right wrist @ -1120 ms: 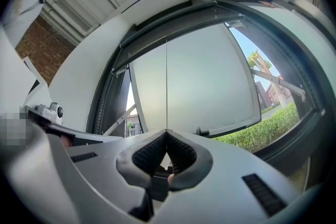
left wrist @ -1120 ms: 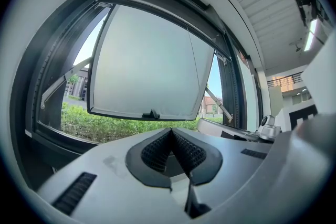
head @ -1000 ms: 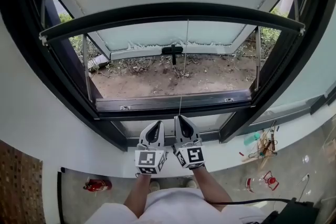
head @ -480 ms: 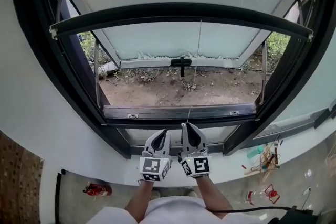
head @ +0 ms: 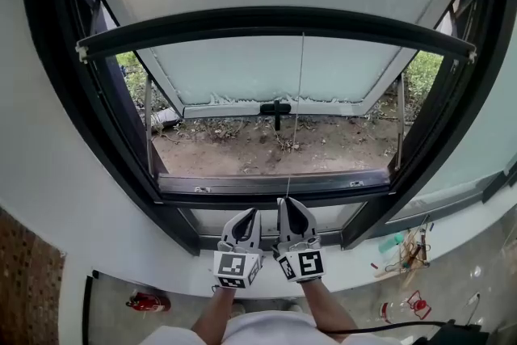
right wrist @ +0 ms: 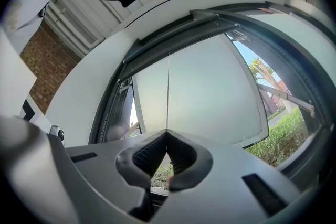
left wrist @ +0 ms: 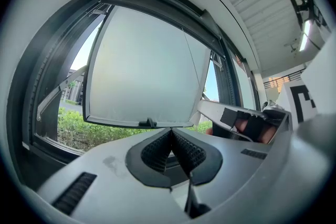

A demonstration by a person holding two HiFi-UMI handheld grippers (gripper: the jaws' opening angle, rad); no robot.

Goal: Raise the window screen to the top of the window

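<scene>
Below the dark window frame (head: 266,188), I am keeping the right gripper (head: 288,204) pinched shut on the thin pull cord (head: 298,93), which is running straight up to the screen's bottom bar (head: 275,15) well above, while the left gripper (head: 247,214), closed and empty, is hovering just beside.
</scene>
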